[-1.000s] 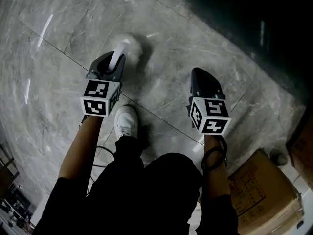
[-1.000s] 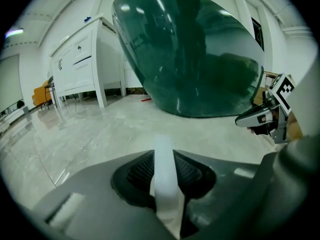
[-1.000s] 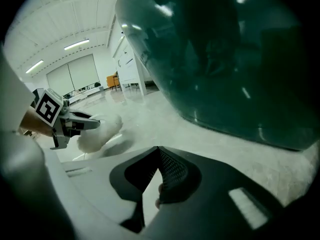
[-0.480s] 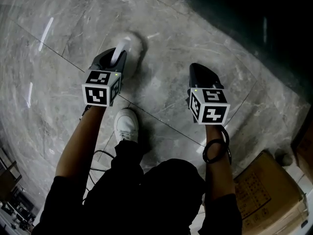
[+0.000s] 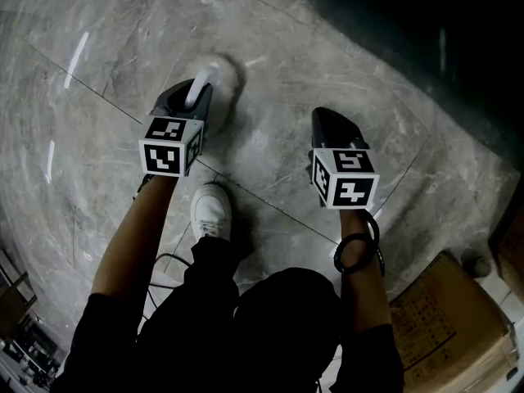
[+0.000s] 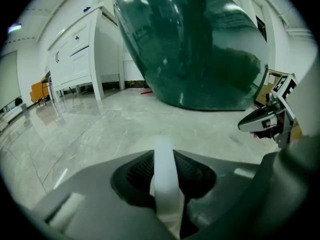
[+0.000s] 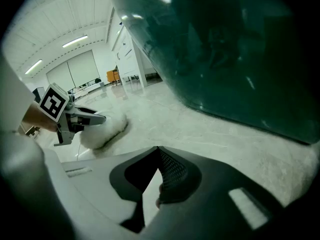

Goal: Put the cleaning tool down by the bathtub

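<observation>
The cleaning tool has a white handle (image 5: 199,87) and a fluffy white head (image 5: 224,74) that hangs just over the grey marble floor. My left gripper (image 5: 191,98) is shut on the handle, which in the left gripper view runs as a white strip (image 6: 165,176) between the jaws. The dark green bathtub (image 5: 426,39) fills the top right; it looms ahead in both gripper views (image 6: 200,49) (image 7: 225,49). My right gripper (image 5: 331,124) hovers to the right, jaws shut with nothing in them. The right gripper view catches the fluffy head (image 7: 107,129) under the left gripper (image 7: 82,118).
A white shoe (image 5: 210,207) stands on the floor below my left gripper. Cardboard boxes (image 5: 438,326) sit at the bottom right. A white cabinet (image 6: 75,54) stands left of the tub. Open marble floor (image 5: 98,47) stretches left.
My left gripper with the tool has edged slightly forward toward the tub. The right gripper has drifted a little left and forward.
</observation>
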A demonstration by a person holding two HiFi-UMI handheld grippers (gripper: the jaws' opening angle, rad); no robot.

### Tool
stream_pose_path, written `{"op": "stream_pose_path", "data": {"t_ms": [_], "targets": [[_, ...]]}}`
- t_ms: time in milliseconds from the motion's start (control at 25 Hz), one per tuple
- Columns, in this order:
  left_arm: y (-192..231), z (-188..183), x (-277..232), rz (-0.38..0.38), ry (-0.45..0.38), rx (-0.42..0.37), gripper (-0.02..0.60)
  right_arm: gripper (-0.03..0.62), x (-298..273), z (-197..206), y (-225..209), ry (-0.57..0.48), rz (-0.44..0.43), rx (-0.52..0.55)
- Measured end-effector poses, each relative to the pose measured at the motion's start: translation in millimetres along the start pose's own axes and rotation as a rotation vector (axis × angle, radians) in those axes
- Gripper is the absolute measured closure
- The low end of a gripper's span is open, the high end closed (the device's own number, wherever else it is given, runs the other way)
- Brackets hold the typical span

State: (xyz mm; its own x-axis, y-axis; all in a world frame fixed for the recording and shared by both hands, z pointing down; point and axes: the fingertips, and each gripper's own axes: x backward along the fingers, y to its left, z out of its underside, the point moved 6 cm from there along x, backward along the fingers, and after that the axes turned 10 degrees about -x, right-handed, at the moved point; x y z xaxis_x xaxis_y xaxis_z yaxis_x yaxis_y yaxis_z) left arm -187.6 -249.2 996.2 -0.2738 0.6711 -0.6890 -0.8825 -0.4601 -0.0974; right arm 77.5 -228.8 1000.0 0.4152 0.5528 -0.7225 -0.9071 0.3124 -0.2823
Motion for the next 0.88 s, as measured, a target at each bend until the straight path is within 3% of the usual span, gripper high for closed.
{"op": "stream_pose_path", "data": {"t_ms": [480,720,880], "targets": [[2,0,0,0.01,-0.001,-0.055,0.488,0.58,6,-2,-6,-0.01,0.014,0.006],[-4,-4,3,0.046,-0.001,-0.07,0.448,0.58,12,-9,-9,-0.032,0.024,0.025],[-1,-8,4,0.026,-0.023,-0.091,0.422,0.58,16,-10,-12,-0.039,0.029,0.025]]}}
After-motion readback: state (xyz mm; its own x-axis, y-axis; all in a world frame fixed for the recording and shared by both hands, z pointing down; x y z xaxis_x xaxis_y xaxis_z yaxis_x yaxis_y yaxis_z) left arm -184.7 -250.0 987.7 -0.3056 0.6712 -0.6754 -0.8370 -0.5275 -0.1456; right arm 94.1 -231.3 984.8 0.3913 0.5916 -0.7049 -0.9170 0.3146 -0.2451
